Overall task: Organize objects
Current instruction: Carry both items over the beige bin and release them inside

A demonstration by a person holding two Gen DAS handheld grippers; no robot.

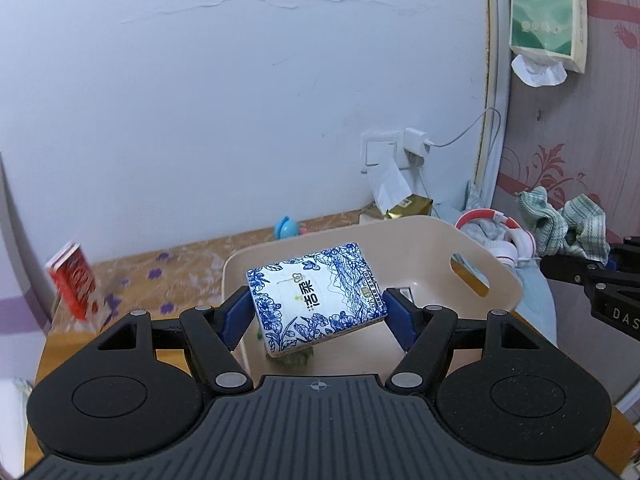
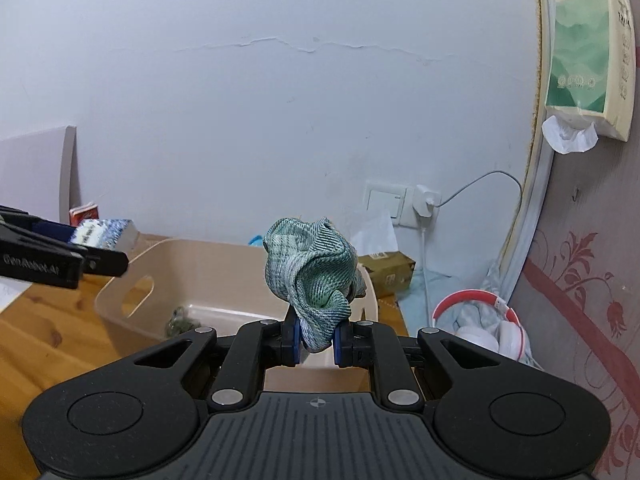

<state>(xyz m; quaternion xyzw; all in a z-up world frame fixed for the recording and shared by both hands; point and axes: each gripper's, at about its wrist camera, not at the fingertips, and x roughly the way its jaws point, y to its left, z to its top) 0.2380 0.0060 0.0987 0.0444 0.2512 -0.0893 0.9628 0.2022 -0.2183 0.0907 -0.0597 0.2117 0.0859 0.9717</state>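
My left gripper [image 1: 316, 316] is shut on a blue-and-white floral box [image 1: 316, 300], held tilted above the beige plastic bin [image 1: 508, 280]. The same box [image 2: 106, 232] shows at the left of the right wrist view, over the bin's [image 2: 120, 300] far corner. My right gripper [image 2: 317, 344] is shut on a crumpled green checked cloth [image 2: 312, 276], raised in front of the bin. That cloth [image 1: 568, 224] and the right gripper's black frame [image 1: 600, 284] appear at the right edge of the left wrist view. A small dark green object [image 2: 178, 322] lies on the bin floor.
A red box [image 1: 74, 280] stands at the table's left. White and red headphones [image 2: 492, 328] rest on cloth at the right. A gold carton [image 2: 390, 274], a wall socket with charger [image 2: 426, 200] and a hanging tissue pack [image 2: 588, 60] lie beyond. The wooden table [image 2: 40, 340] carries the bin.
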